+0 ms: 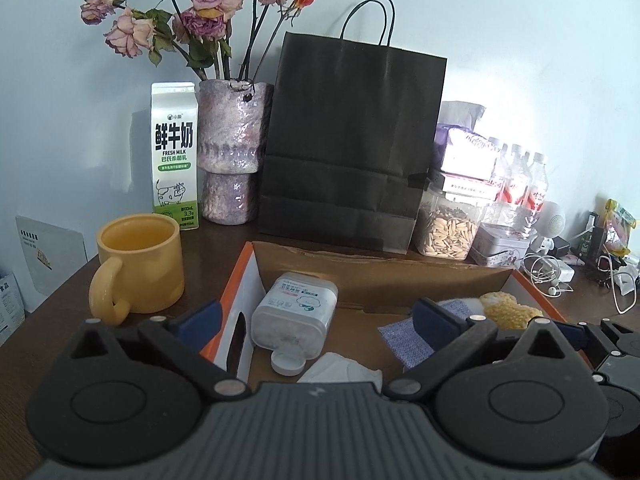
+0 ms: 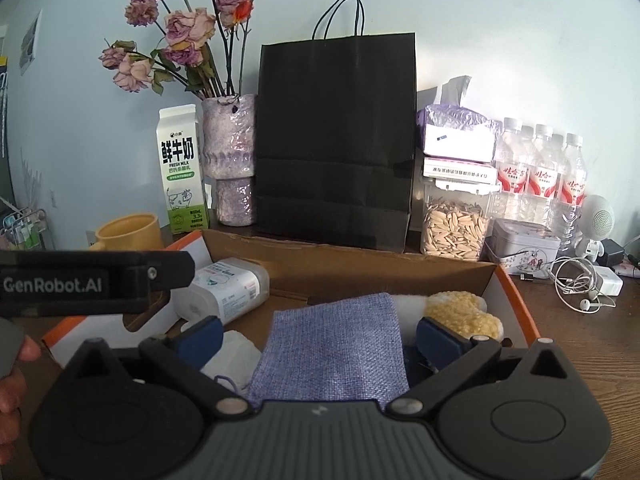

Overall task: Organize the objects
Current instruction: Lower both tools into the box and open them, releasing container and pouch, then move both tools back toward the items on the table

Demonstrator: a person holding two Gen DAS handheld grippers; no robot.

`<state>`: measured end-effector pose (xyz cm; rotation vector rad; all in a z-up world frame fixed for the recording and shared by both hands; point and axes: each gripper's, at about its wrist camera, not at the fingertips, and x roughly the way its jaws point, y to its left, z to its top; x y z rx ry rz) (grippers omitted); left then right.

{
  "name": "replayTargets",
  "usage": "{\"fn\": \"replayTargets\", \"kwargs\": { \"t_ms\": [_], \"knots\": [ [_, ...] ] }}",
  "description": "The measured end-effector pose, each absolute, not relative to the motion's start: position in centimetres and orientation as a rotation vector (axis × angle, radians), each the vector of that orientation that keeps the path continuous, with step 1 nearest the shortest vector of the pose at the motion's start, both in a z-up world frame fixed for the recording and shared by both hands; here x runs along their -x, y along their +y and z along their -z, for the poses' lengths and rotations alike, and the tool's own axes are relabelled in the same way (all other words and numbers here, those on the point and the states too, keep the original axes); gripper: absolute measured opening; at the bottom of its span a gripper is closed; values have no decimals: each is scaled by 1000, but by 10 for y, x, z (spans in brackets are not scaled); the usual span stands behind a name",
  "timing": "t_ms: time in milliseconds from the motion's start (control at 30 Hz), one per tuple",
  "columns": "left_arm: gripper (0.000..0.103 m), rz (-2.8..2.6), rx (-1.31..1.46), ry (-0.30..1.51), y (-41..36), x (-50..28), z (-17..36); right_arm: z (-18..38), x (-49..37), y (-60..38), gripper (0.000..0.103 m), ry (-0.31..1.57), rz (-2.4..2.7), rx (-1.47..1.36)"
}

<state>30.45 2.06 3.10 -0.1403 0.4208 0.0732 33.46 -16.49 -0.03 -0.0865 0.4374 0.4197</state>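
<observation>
An open cardboard box [image 1: 360, 276] [image 2: 360, 268] with orange edges sits on the dark wooden desk. Inside it lie a white plastic bottle [image 1: 296, 312] [image 2: 228, 288] on its side, crumpled white tissue [image 1: 340, 368] [image 2: 236, 356], a blue-purple cloth pouch [image 2: 336, 348] [image 1: 404, 340] and a yellow fluffy item [image 2: 464, 316] [image 1: 508, 310]. My left gripper [image 1: 320, 318] hangs open over the box, nothing between its fingers. My right gripper [image 2: 320, 336] is open above the pouch, not pressing on it. The left gripper's body [image 2: 92, 280] shows at the left of the right wrist view.
A yellow mug [image 1: 136, 264] stands left of the box. Behind it are a milk carton [image 1: 174, 156], a vase of dried roses [image 1: 232, 152], a black paper bag [image 1: 352, 144], a jar of seeds [image 2: 454, 228], a tin [image 2: 524, 246], water bottles [image 2: 540, 172] and earphone cables [image 2: 580, 284].
</observation>
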Motion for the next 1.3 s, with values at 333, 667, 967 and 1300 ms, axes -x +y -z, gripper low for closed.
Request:
{"fn": "replayTargets", "kwargs": {
  "t_ms": [333,667,967,1300],
  "knots": [
    [103,-50,128,368,10,-276,-40,-13,-305,-179,103,386,-419,102],
    [103,-18,150,344,0,-234,-46,-18,-265,-202,103,362,-412,106],
    [103,-4,149,370,-3,-198,-41,-17,-228,-228,103,363,-385,118],
    [103,-23,119,416,0,-167,-30,2,-191,-252,103,429,-390,160]
  ]
}}
